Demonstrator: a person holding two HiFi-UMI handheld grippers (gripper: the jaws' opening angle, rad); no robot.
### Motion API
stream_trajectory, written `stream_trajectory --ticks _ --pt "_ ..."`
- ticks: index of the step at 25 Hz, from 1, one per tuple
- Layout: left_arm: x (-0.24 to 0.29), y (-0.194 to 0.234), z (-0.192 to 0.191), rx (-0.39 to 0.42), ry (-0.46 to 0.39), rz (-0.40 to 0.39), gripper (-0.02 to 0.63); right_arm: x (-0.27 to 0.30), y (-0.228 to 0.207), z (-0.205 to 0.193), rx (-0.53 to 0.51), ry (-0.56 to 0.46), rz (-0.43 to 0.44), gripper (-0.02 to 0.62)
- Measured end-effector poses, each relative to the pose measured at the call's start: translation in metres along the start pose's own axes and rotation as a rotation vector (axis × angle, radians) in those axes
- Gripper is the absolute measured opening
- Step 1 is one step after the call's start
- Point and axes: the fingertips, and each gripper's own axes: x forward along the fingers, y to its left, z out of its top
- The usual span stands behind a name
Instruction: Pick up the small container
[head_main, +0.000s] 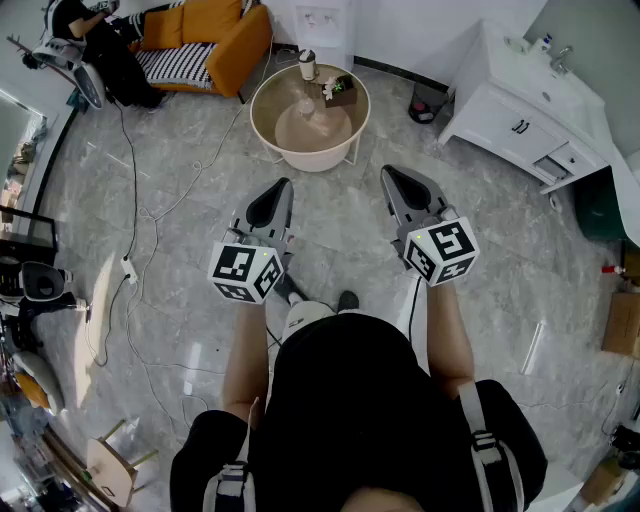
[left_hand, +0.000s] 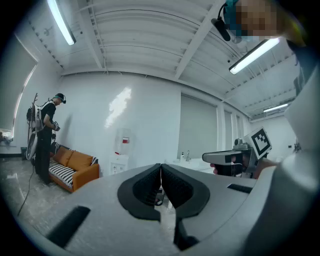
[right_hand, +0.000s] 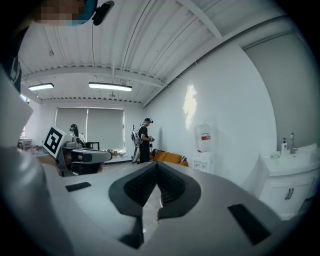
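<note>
A round beige table (head_main: 268, 125) stands ahead of me on the grey floor. At its far edge stands a small white container with a dark top (head_main: 307, 64), and beside it a dark box of small items (head_main: 341, 91). My left gripper (head_main: 281, 187) and right gripper (head_main: 390, 176) are held side by side at waist height, well short of the table, and both point toward it. In the left gripper view the left gripper (left_hand: 160, 167) has its jaws pressed together with nothing between them. The right gripper (right_hand: 156, 167) is likewise shut and empty.
An orange sofa (head_main: 205, 30) and a person (head_main: 95, 35) are at the far left. A white sink cabinet (head_main: 530, 100) stands at the far right, with a black bin (head_main: 428, 103) near it. Cables (head_main: 130, 265) trail over the floor on the left. A wooden stool (head_main: 112, 465) is behind me.
</note>
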Motion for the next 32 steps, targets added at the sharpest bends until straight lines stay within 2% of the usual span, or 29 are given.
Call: stream_trajectory --ticks 10,18,22,32 --pt "-0.005 -0.013 0.006 0.017 -0.007 -0.003 0.02 -0.007 0.009 0.004 -0.027 -0.002 0.032 0.005" --pt "-0.009 -0.02 0.004 0.015 0.003 0.017 0.02 -0.015 0.007 0.0 -0.011 -0.001 0.045 0.005" --pt "-0.009 -0.018 -0.003 0.011 0.021 0.019 0.02 -0.014 0.006 -0.001 0.035 -0.024 0.051 0.005" --pt "0.017 0.008 -0.021 -0.005 0.049 0.012 0.02 0.008 -0.012 -0.018 0.041 0.012 0.027 0.005"
